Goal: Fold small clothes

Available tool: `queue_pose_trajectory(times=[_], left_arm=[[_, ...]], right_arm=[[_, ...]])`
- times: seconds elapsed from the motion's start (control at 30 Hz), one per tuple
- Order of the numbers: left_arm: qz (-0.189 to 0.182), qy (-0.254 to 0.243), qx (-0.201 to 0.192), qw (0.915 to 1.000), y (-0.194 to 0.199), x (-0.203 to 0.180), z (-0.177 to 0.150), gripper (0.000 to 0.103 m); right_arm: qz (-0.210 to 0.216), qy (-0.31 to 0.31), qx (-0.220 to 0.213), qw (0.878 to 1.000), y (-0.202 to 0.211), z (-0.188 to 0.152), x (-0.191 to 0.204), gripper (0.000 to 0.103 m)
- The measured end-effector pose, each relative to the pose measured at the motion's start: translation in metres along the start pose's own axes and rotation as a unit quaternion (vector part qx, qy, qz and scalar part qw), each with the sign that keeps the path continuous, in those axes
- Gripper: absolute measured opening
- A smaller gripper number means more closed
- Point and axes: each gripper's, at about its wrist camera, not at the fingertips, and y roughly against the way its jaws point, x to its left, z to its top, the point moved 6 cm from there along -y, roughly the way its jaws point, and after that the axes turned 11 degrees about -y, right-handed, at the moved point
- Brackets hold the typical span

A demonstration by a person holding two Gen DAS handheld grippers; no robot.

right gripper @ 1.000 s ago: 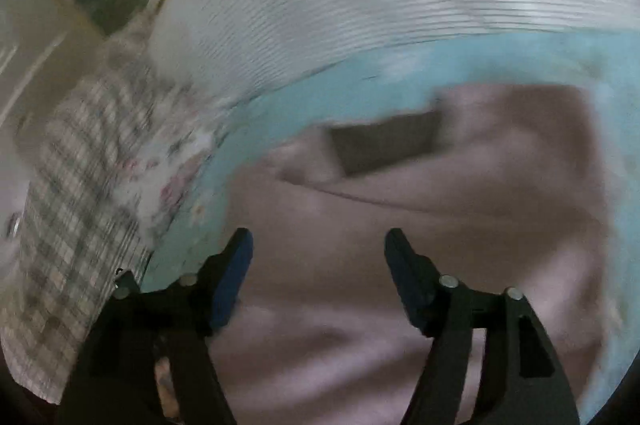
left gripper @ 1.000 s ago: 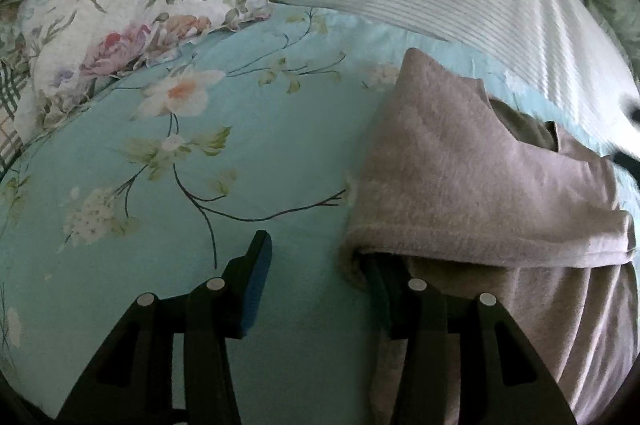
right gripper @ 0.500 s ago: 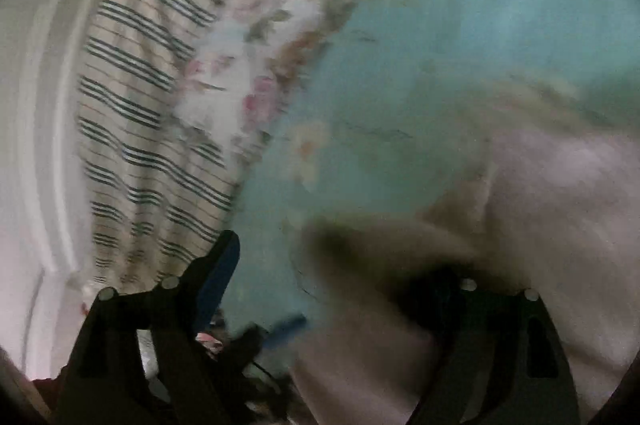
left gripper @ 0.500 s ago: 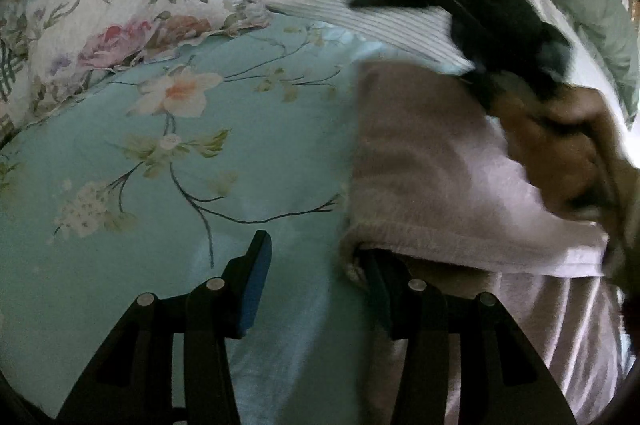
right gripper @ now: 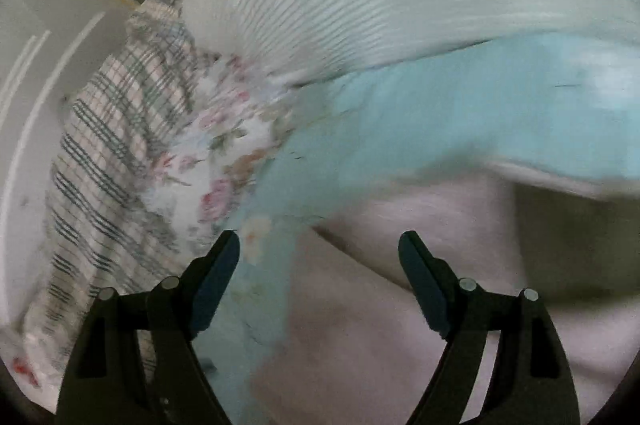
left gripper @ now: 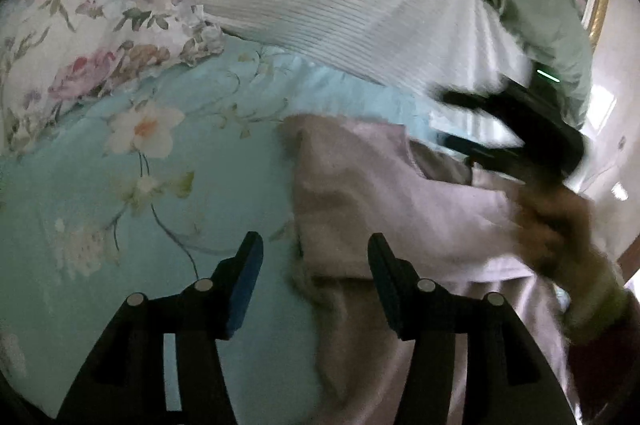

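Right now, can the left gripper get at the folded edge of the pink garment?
Probably yes. The left gripper is open, and the pink garment's folded edge lies between its jaws with nothing over it. The right gripper hangs farther back, clear.

The left gripper (left gripper: 314, 257) points forward, its two black fingers with blue pads (left gripper: 244, 285) spread wide apart and holding nothing. The right gripper (right gripper: 318, 257) is likewise spread wide, with nothing between its fingers. In the left wrist view, it appears blurred at the right edge, gripped from behind by the person's right hand (left gripper: 560, 225).
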Motion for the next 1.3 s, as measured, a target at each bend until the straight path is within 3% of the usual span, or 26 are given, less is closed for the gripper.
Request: queue_pose_trajectory(times=[0.1,0.17,0.27,0.4,0.53,0.63,0.73,0.83,1.0,1.03,1.13,1.17,1.2,1.27,1.3], left_arm=[[0.008,-0.003,0.019,0.9998,-0.018,0.000,0.008,0.055],[0.009,-0.006,0.029,0.9995,-0.029,-0.001,0.010,0.055],[0.026,-0.017,0.036,0.9989,-0.041,-0.003,0.013,0.055],[0.042,-0.024,0.052,0.9975,-0.057,-0.002,0.012,0.055],[0.059,-0.032,0.069,0.9953,-0.065,-0.002,0.008,0.055],[0.070,-0.043,0.075,0.9938,-0.066,-0.003,0.008,0.055],[0.075,-0.059,0.072,0.9928,-0.063,-0.006,0.012,0.055],[0.085,-0.079,0.090,0.9891,-0.072,-0.011,0.007,0.055],[0.096,-0.099,0.100,0.9854,-0.084,-0.014,-0.002,0.055],[0.097,-0.100,0.099,0.9852,-0.085,-0.014,-0.002,0.056],[0.097,-0.098,0.101,0.9852,-0.087,-0.012,-0.002,0.057],[0.097,-0.096,0.101,0.9854,-0.088,-0.011,-0.002,0.057],[0.098,-0.097,0.101,0.9853,-0.088,-0.010,-0.002,0.057],[0.105,-0.100,0.099,0.9844,-0.089,-0.009,-0.002,0.057],[0.114,-0.100,0.100,0.9834,-0.090,-0.006,-0.002,0.057]], right_arm=[[-0.070,-0.006,-0.055,0.996,0.066,-0.011,-0.033,0.076],[-0.157,-0.011,-0.116,0.981,0.133,-0.024,-0.072,0.068],[-0.234,-0.054,-0.172,0.955,0.206,-0.041,-0.121,0.059],[-0.288,-0.087,-0.166,0.939,0.233,-0.064,-0.162,0.057],[-0.301,-0.078,-0.125,0.942,0.209,-0.075,-0.179,0.048],[-0.303,-0.063,-0.109,0.945,0.191,-0.077,-0.175,0.003],[-0.303,-0.032,-0.153,0.940,0.207,-0.067,-0.148,0.003],[-0.307,-0.003,-0.211,0.928,0.235,-0.060,-0.127,0.003],[-0.356,-0.082,-0.119,0.923,0.211,-0.072,-0.190,0.004],[-0.360,-0.087,-0.123,0.921,0.214,-0.076,-0.191,0.006],[-0.390,-0.062,-0.187,0.899,0.230,-0.080,-0.166,0.011],[-0.378,-0.054,-0.201,0.902,0.228,-0.080,-0.154,0.011],[-0.337,-0.038,-0.199,0.919,0.218,-0.079,-0.139,0.011],[-0.297,-0.026,-0.157,0.942,0.192,-0.079,-0.133,0.011],[-0.302,-0.028,-0.123,0.945,0.174,-0.079,-0.141,0.011]])
